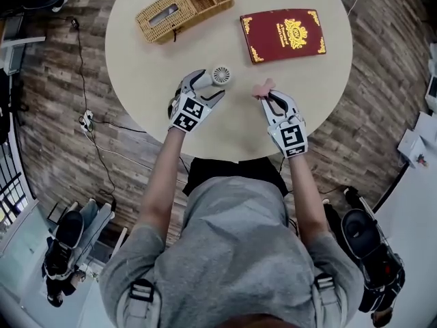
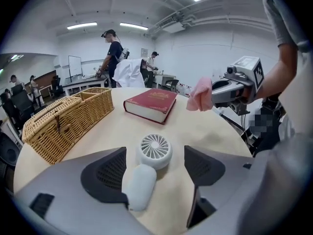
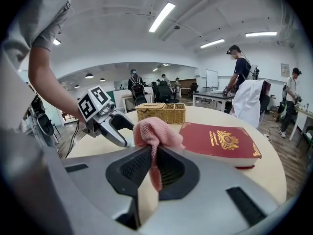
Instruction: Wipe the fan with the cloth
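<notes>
A small white hand-held fan [image 2: 151, 160] lies flat on the round table [image 1: 300, 108], its round head [image 1: 220, 75] pointing away from me. My left gripper [image 2: 154, 173] is open, its jaws standing wide on either side of the fan; the handle lies close beside the left pad [image 2: 105, 173]. In the head view the left gripper [image 1: 208, 87] sits just left of the fan head. My right gripper [image 3: 152, 163] is shut on a pink cloth [image 3: 154, 133], which bunches above the jaws. The right gripper [image 1: 268, 100] holds the cloth [image 1: 263, 87] a short way right of the fan.
A wicker basket [image 1: 183, 9] stands at the table's far left and a red book [image 1: 283, 34] lies at the far right. Bare tabletop lies between the grippers. People stand by desks in the background, and office chairs [image 1: 369, 241] stand on the floor beside me.
</notes>
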`<state>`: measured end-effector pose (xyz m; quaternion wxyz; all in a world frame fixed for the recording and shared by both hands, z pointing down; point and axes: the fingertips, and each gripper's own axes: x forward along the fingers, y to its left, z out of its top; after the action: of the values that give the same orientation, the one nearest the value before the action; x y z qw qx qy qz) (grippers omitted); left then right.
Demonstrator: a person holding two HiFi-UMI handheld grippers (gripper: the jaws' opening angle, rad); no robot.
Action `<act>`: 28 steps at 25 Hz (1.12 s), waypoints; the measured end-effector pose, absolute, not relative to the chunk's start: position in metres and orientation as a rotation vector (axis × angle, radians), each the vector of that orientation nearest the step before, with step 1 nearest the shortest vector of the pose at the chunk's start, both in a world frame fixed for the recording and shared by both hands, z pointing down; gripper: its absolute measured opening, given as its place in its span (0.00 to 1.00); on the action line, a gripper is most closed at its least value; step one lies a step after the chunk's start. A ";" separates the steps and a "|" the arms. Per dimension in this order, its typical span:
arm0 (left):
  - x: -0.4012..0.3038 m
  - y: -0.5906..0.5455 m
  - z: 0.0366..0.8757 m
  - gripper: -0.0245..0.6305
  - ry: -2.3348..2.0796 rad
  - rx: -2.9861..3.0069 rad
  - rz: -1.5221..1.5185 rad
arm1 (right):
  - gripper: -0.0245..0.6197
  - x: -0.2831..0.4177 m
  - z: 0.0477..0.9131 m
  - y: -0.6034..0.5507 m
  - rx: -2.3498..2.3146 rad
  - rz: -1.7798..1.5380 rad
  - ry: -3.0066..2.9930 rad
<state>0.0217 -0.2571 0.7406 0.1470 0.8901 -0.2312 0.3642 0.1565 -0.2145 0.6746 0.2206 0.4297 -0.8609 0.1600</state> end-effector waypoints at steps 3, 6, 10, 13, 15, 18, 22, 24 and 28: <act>0.027 -0.261 0.748 0.61 -0.623 2.588 1.107 | 0.10 0.160 0.680 -0.215 1.199 0.456 -2.373; 0.037 -0.261 0.756 0.63 -0.564 2.611 1.142 | 0.10 0.164 0.686 -0.212 1.208 0.474 -2.362; 0.050 -0.262 0.768 0.65 -0.502 2.635 1.196 | 0.10 0.164 0.695 -0.210 1.198 0.489 -2.356; 0.057 -0.267 0.776 0.65 -0.493 2.649 1.237 | 0.10 0.163 0.698 -0.209 1.201 0.503 -2.358; 0.058 -0.269 0.781 0.65 -0.493 2.648 1.259 | 0.10 0.164 0.699 -0.209 1.206 0.510 -2.356; 0.060 -0.272 0.788 0.65 -0.481 2.642 1.270 | 0.10 0.170 0.700 -0.210 1.228 0.516 -2.343; 0.065 -0.274 0.797 0.65 -0.437 2.648 1.299 | 0.10 0.186 0.702 -0.213 1.270 0.529 -2.321; 0.067 -0.274 0.800 0.64 -0.422 2.641 1.307 | 0.10 0.191 0.704 -0.212 1.272 0.526 -2.313; 0.066 -0.272 0.802 0.64 -0.411 2.624 1.289 | 0.10 0.198 0.705 -0.210 1.273 0.528 -2.311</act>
<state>0.0663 -0.2721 0.8019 0.0947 0.8848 -0.1386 0.4347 0.1979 -0.2100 0.7053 0.2237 0.4611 -0.8371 0.1912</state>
